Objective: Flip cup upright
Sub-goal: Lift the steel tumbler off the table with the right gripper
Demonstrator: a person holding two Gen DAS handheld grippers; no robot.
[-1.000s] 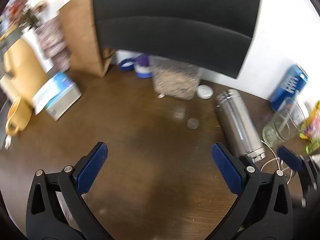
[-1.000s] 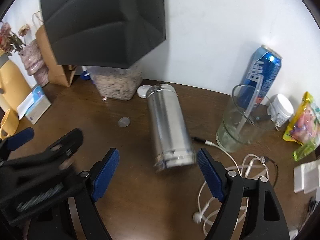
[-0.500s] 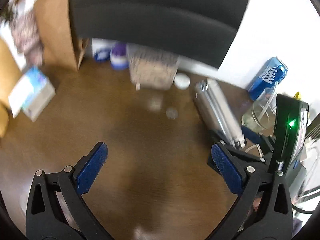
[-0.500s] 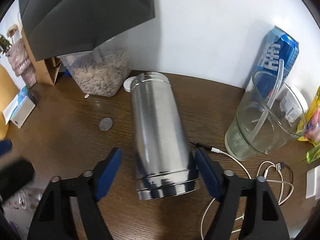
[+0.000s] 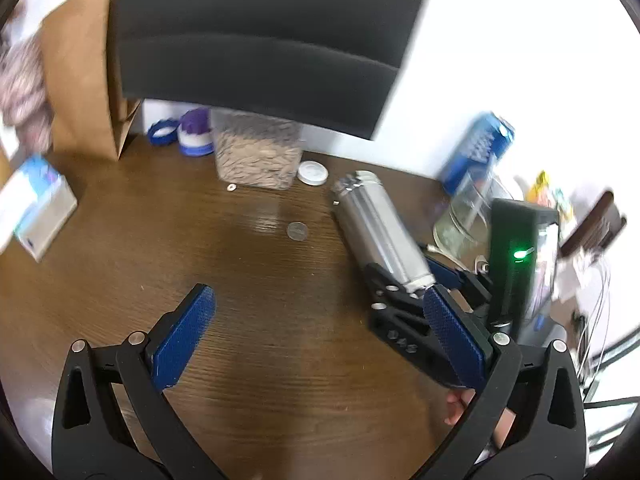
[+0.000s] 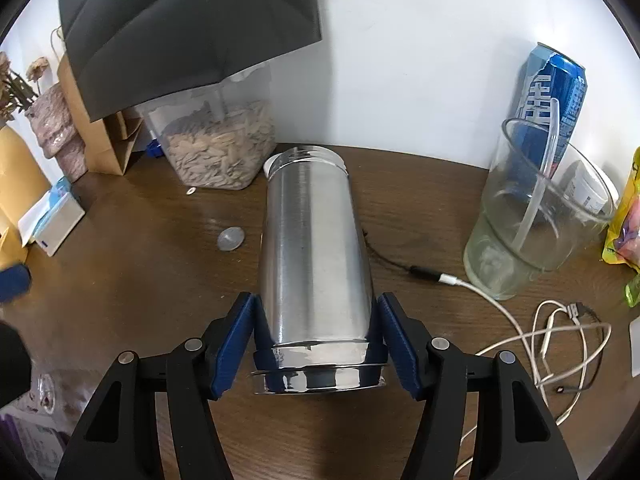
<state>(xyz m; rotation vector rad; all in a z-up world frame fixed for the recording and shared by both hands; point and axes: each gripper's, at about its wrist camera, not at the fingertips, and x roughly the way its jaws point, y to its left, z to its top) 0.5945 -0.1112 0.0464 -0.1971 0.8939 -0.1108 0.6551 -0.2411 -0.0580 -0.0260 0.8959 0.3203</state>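
Note:
A tall stainless steel cup (image 6: 314, 256) lies on its side on the brown wooden table (image 6: 140, 272), base toward me, open mouth toward the wall. My right gripper (image 6: 316, 338) straddles its base end, blue pads close against both sides; it looks closed on the cup. In the left wrist view the same cup (image 5: 380, 224) lies at the right with the right gripper around its near end. My left gripper (image 5: 316, 344) is open and empty over bare table, left of the cup.
A glass beaker with a straw (image 6: 532, 216), a blue can (image 6: 552, 92), white cables (image 6: 552, 332) and snack packets stand right of the cup. A seed container (image 6: 218, 152), a coin (image 6: 231, 238), a paper bag (image 5: 88, 80) and a tissue box (image 5: 38, 206) lie to the left.
My right gripper has moved forward around the cup's base and narrowed onto it. My left gripper has stayed open as its view swung toward the cup.

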